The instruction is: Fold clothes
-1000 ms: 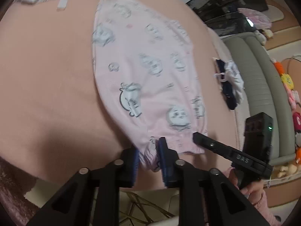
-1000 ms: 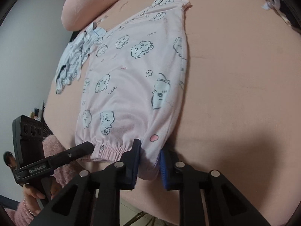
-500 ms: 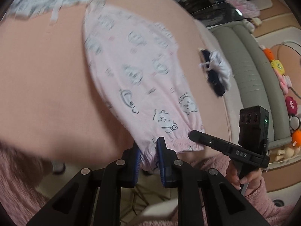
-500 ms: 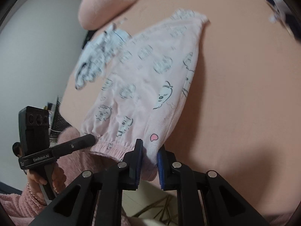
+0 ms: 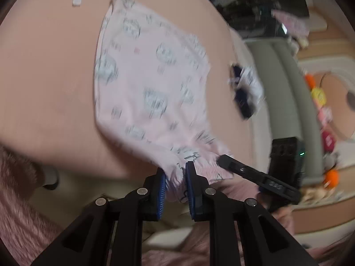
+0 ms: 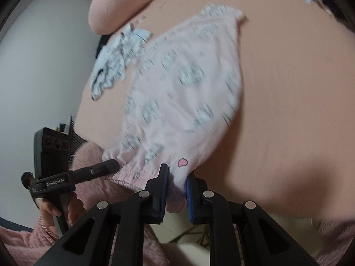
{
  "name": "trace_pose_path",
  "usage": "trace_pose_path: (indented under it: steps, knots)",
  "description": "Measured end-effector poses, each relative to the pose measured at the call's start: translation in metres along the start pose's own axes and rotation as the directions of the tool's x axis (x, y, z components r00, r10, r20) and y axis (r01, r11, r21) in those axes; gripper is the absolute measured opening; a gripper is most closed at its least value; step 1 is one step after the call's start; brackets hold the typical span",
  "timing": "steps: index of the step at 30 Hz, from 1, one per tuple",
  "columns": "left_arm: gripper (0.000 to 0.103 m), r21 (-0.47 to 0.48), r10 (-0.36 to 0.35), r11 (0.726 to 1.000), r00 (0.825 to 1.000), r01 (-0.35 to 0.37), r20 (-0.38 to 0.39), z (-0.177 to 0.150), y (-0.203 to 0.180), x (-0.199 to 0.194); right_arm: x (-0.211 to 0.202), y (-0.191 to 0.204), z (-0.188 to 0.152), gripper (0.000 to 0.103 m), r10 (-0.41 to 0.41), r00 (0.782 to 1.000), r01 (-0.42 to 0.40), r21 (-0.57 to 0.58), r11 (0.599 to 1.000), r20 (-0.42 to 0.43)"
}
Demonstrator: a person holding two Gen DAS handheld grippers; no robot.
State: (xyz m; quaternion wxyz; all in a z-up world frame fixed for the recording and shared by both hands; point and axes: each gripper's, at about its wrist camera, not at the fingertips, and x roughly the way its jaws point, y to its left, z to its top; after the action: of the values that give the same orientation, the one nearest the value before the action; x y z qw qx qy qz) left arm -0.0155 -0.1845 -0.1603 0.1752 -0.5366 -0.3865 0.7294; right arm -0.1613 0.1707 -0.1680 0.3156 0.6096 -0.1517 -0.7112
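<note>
Left wrist view: your left gripper point(image 5: 175, 182) pinches elastic hem of pink printed garment point(image 5: 150, 84) – fingers clamped on cloth at bed point(image 5: 44, 84) edge. Garment spreads away across peach sheet, blurred. Your right gripper point(image 5: 224, 160) grips same hem just beside. Dark-and-white clothing point(image 5: 246, 93) lies apart, further right.

Right wrist view: your right gripper point(image 6: 176, 190) fingers pinch hem corner near pink heart – your left gripper point(image 6: 111, 165) holds hem to its left. White patterned garment point(image 6: 115, 66) lies near pillow point(image 6: 115, 6).
</note>
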Motion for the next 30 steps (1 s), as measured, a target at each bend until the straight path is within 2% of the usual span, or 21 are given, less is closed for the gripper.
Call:
trace_pose_path:
  steps: [4,10,15,17,22,24,25,28,29,30]
  knots:
    - [0.015,-0.041,-0.047,0.998,0.998,0.048,0.036,0.048,0.001,0.0,-0.003,0.009,0.044,0.013,0.019,0.999,-0.019,-0.002,1.0,0.035]
    - [0.015,-0.066,-0.027,0.997,0.996,0.032,0.086,0.138,0.011,0.009,0.028,0.014,0.144,0.013,0.016,0.998,-0.016,0.009,1.0,0.069]
    - [0.015,-0.108,0.007,0.994,0.994,0.005,0.108,0.198,0.024,0.029,0.057,0.004,0.203,0.013,-0.022,0.998,0.021,0.01,1.0,0.061]
    - [0.015,-0.112,0.039,0.993,0.994,-0.028,0.101,0.212,0.031,0.042,0.074,-0.006,0.215,0.013,-0.035,0.998,0.033,0.035,0.999,0.053]
    - [0.015,-0.136,0.06,0.99,0.993,-0.046,0.102,0.235,0.042,0.058,0.102,-0.03,0.233,0.013,-0.028,0.998,0.023,0.106,0.994,0.047]
    - [0.018,-0.138,0.067,0.989,0.992,-0.051,0.111,0.244,0.041,0.06,0.105,-0.034,0.242,0.014,0.001,0.998,-0.01,0.143,0.99,0.064]
    - [0.019,-0.151,0.067,0.987,0.994,-0.053,0.087,0.247,0.045,0.065,0.106,-0.035,0.247,0.014,0.006,0.998,-0.017,0.163,0.987,0.068]
    - [0.021,-0.179,0.04,0.983,0.997,-0.028,0.061,0.249,0.048,0.062,0.116,-0.044,0.256,0.016,0.045,0.999,-0.051,0.221,0.974,0.03]
    - [0.026,-0.173,0.045,0.984,0.997,-0.033,0.061,0.247,0.045,0.055,0.111,-0.044,0.255,0.017,0.073,0.997,-0.079,0.228,0.97,0.034]
    - [0.036,-0.154,0.052,0.987,0.995,-0.039,0.08,0.244,0.041,0.045,0.104,-0.042,0.254,0.019,0.092,0.995,-0.099,0.22,0.97,0.043]
